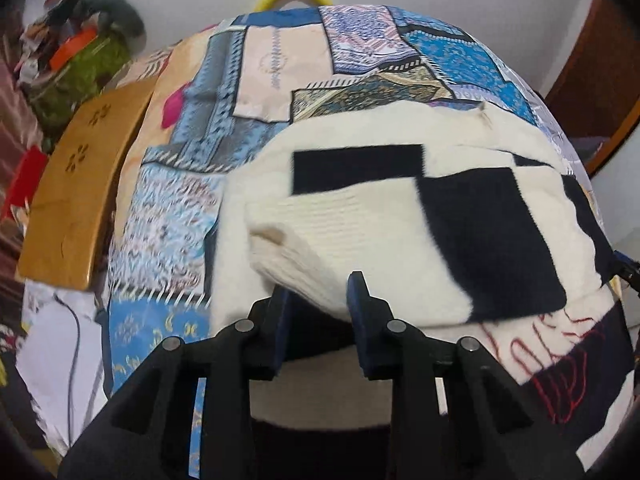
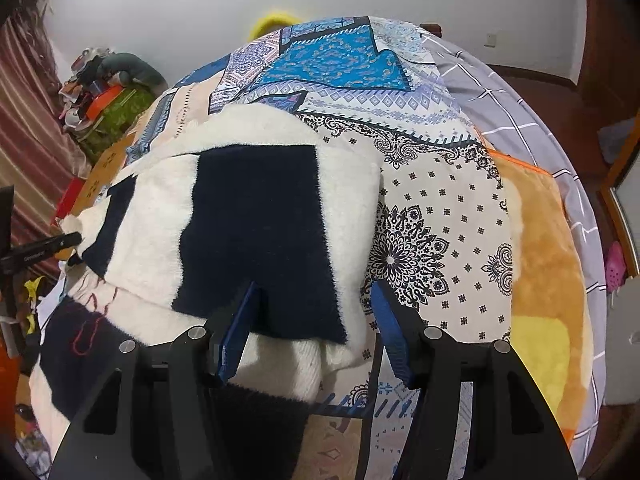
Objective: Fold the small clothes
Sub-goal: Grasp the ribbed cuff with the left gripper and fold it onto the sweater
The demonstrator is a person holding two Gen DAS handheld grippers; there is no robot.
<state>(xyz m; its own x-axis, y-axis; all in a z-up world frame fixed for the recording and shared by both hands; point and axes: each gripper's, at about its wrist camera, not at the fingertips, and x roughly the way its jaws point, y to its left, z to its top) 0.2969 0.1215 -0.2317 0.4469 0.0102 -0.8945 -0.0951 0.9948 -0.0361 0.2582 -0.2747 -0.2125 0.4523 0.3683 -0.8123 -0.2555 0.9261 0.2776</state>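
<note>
In the left wrist view, the left gripper (image 1: 320, 300) pinched a cream ribbed fold of the sweater (image 1: 360, 216), which lay on the patchwork bedspread (image 1: 192, 128).

In the right wrist view, the right gripper (image 2: 316, 316) stood half spread, straddling the sweater's (image 2: 256, 220) edge; whether its pads pressed it I could not tell. An orange blanket (image 2: 540, 248) lay beside it.

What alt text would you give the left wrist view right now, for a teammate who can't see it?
The left gripper is pinching a ribbed cream fold of the cream and navy sweater, which lies on a blue patchwork bedspread. Red stitching shows on the sweater at lower right; a wooden board sits beside the bed at left.
</note>
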